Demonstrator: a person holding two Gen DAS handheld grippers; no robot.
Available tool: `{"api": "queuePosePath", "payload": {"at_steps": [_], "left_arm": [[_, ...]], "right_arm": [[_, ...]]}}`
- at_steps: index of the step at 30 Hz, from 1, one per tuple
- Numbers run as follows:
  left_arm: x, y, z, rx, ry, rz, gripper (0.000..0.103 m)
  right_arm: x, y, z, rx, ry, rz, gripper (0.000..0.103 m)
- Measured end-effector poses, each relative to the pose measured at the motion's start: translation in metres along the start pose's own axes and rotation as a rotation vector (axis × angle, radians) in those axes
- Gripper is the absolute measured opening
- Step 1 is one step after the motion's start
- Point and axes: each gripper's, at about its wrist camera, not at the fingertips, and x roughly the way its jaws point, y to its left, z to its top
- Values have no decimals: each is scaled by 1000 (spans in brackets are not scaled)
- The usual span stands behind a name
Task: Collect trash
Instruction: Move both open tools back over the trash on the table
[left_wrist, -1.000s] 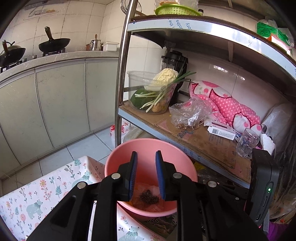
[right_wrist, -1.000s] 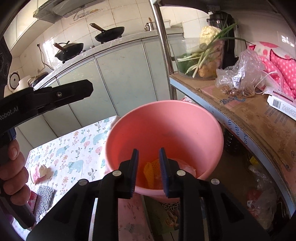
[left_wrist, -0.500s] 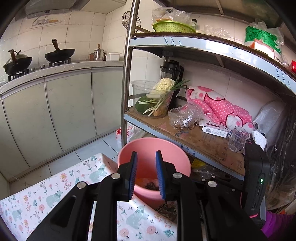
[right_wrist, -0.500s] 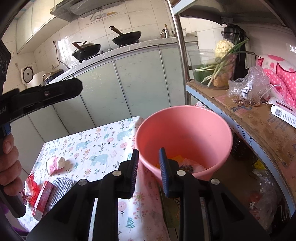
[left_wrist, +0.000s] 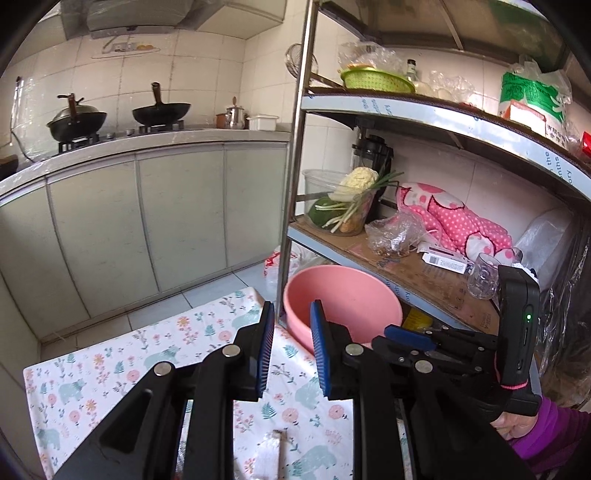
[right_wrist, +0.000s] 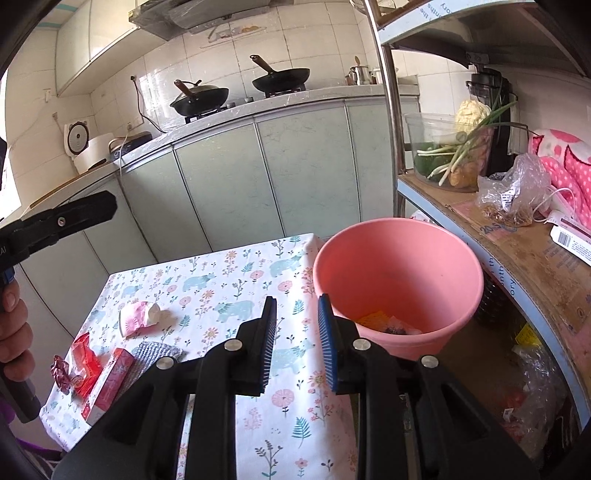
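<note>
A pink bucket (right_wrist: 399, 273) stands off the table's right end, with a yellow wrapper (right_wrist: 373, 319) and dark scraps at its bottom. My right gripper (right_wrist: 297, 332) hovers over the flowered tablecloth (right_wrist: 221, 280) just left of the bucket, open with nothing between its blue pads. My left gripper (left_wrist: 291, 350) is also open and empty, back from the bucket (left_wrist: 343, 302). On the cloth's left end lie a crumpled pink-and-white wrapper (right_wrist: 138, 317), a red wrapper (right_wrist: 83, 363), a red box (right_wrist: 109, 384) and a grey pad (right_wrist: 155, 354).
A metal rack (left_wrist: 295, 184) stands to the right. Its shelf (right_wrist: 517, 251) overhangs the bucket and holds a clear tub of vegetables (left_wrist: 343, 206), a plastic bag (left_wrist: 395, 236) and a glass mug (left_wrist: 484, 277). Pale cabinets (right_wrist: 258, 177) with woks on top run behind.
Both grippers have drawn back and risen from over the bucket. It now looks smaller and sits to the right, and more of the tablecloth and its litter shows.
</note>
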Motion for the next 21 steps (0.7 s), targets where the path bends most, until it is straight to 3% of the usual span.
{"api": "queuePosePath", "payload": {"at_steps": [7,21], "left_arm": [[-43,31,-10,-44,-36,91,19],[-111,109,-62,-169,1,321,19]], "right_arm": [[-2,7,-6,3,20,21,24],[21,42,-27,-32,132,94,24]]}}
